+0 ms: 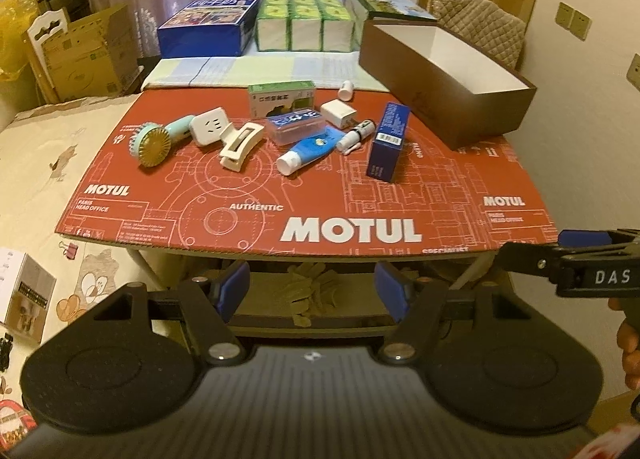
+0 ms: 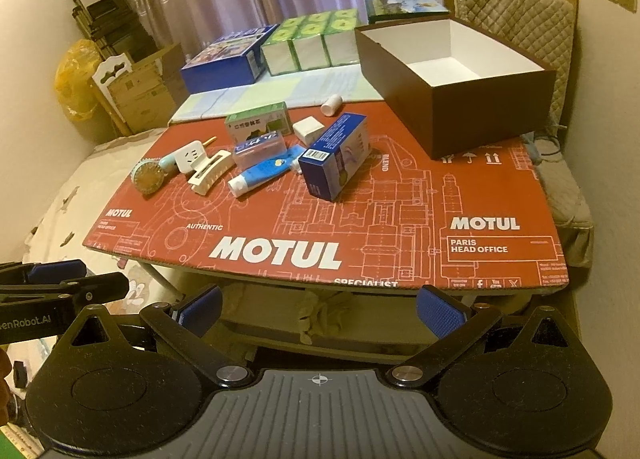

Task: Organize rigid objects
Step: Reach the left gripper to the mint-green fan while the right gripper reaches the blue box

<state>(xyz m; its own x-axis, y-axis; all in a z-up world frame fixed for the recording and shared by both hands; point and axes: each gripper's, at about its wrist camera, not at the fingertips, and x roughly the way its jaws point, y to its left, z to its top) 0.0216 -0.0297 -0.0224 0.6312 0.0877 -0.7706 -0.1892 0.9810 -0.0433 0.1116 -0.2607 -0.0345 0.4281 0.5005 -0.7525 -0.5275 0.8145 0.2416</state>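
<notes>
Small objects lie grouped on the red MOTUL mat point(image 1: 280, 195) point(image 2: 400, 219): a green round brush point(image 1: 154, 141) point(image 2: 149, 175), a white plug adapter point(image 1: 209, 125) point(image 2: 191, 155), a cream hair clip point(image 1: 241, 145) point(image 2: 210, 172), a blue tube point(image 1: 310, 151) point(image 2: 262, 173), a dark blue carton point(image 1: 389, 141) point(image 2: 334, 157), a clear blue case point(image 1: 295, 125) point(image 2: 259, 149), a green carton point(image 1: 282, 97) point(image 2: 258, 123). An open brown box point(image 1: 448, 95) point(image 2: 480, 127) stands at the back right, empty. My left gripper point(image 1: 312, 291) and right gripper point(image 2: 318, 309) are open and empty, before the table's front edge.
A white charger cube point(image 1: 338, 113) point(image 2: 308, 129), a white marker point(image 1: 356, 135) and a small white bottle point(image 1: 346, 90) point(image 2: 331, 104) also lie on the mat. Blue and green boxes point(image 1: 296, 23) point(image 2: 308, 43) line the back. A bed lies left, a padded chair point(image 2: 516, 23) behind the brown box.
</notes>
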